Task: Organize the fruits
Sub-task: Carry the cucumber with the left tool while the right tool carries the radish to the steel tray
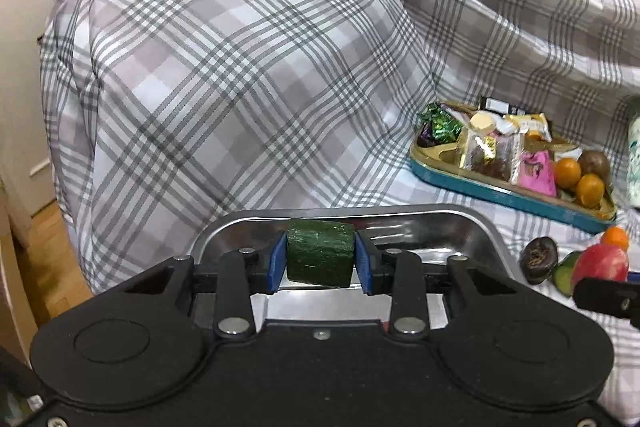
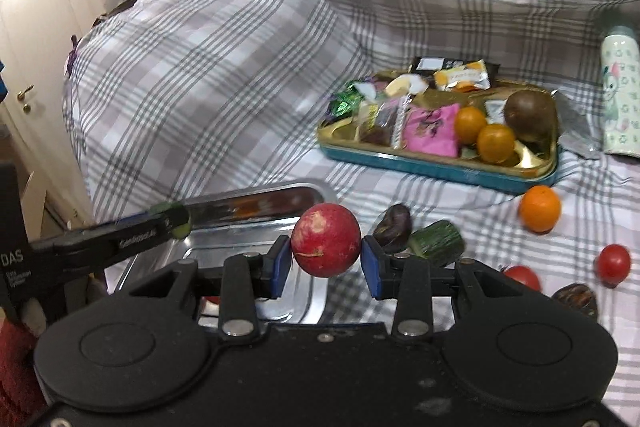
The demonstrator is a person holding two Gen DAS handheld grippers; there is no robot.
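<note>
Fruits were split between my two grippers and the grey-checked cloth [image 2: 224,75] around the shiny steel tray [image 2: 240,251], which I took as my landmark. I had the left gripper [image 1: 320,259] clenched on a short dark-green cucumber chunk [image 1: 320,257], its blue pads pressed to both cut ends, held just above the steel tray's far rim. I had the right gripper [image 2: 326,261] clamped on a round red fruit with pale scuffs [image 2: 325,245], held over the steel tray's right edge. Just right of the steel tray, on the cloth, lay a wrinkled dark-purple fruit [image 2: 393,227] touching a second green cucumber piece [image 2: 438,243]. Farther right of the tray sat a small orange citrus [image 2: 539,207] and two red tomatoes [image 2: 612,263], with another dark wrinkled fruit [image 2: 576,301] near them. Beyond the steel tray, to its right, stood a teal-sided gold tin [image 2: 436,167] holding wrapped sweets, two orange citrus and a brown round fruit.
</note>
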